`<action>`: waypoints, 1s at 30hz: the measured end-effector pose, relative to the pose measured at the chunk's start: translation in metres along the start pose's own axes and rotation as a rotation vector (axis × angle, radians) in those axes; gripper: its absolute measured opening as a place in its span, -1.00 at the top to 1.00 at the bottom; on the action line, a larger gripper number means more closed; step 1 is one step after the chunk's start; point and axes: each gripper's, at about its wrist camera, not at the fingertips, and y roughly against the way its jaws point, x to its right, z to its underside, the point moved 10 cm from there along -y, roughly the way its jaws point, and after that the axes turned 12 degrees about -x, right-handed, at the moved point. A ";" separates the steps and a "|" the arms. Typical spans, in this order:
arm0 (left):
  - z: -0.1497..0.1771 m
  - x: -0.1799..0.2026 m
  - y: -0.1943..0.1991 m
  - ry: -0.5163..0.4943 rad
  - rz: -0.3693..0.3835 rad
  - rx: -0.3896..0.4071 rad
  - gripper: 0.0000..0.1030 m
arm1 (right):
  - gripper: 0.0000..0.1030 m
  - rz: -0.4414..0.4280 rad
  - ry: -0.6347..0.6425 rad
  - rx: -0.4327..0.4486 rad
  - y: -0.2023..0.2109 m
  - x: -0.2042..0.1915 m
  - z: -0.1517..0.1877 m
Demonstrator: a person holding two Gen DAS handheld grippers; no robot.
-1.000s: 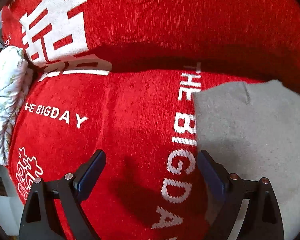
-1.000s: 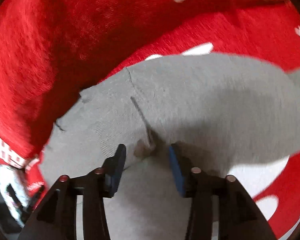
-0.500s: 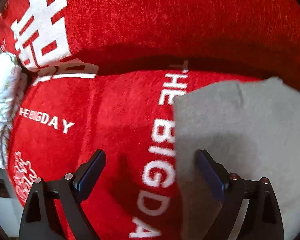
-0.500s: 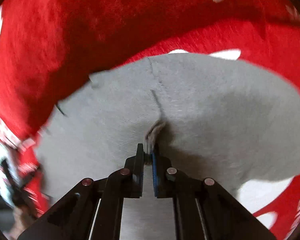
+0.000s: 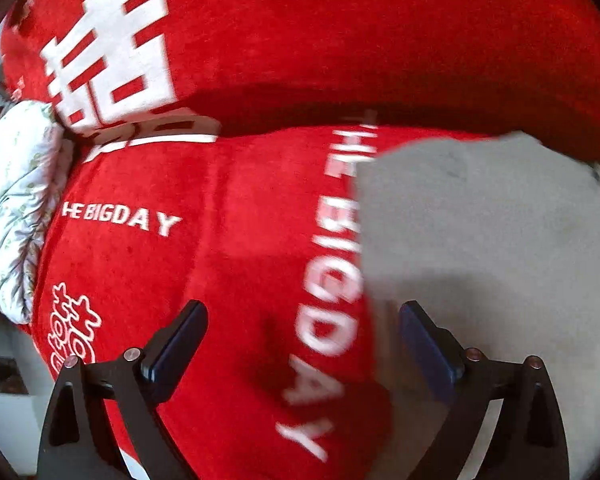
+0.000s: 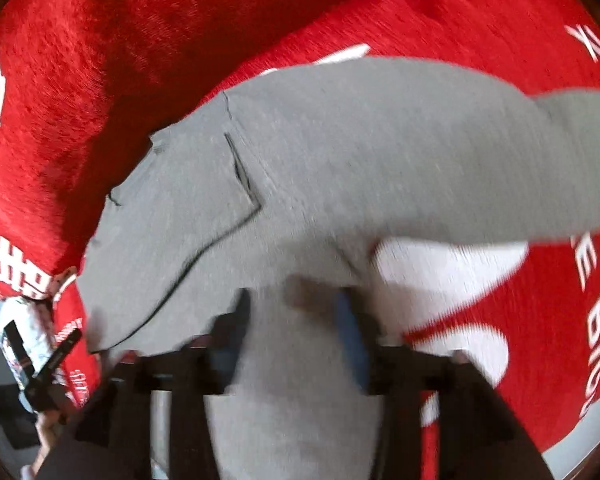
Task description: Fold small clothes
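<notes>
A small grey garment lies on a red sofa cover with white lettering. In the right wrist view it spreads across the middle, one part stretching right. My right gripper is blurred, its jaws parted, with grey cloth lying between them. In the left wrist view the garment fills the right side. My left gripper is open and empty, its right finger over the garment's left edge, its left finger over red cover.
The red backrest cushion rises behind the seat. A white floral quilted cloth lies at the seat's left end. The left gripper shows at the lower left of the right wrist view.
My right gripper shut on a pinch of the grey garment half a second ago, and its jaws stand apart again now. The left gripper has shifted slightly and stayed open.
</notes>
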 end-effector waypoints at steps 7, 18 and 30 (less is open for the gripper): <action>0.032 0.100 0.024 -0.130 0.141 -0.042 -0.88 | -0.10 -0.079 -0.046 -0.035 0.002 0.012 0.025; 0.065 0.250 0.050 -0.263 0.273 -0.089 -0.88 | -0.11 -0.157 -0.244 0.029 0.035 0.110 0.017; 0.081 0.330 0.053 -0.388 0.272 -0.112 -0.88 | -0.12 -0.377 -0.604 0.201 0.066 0.238 -0.024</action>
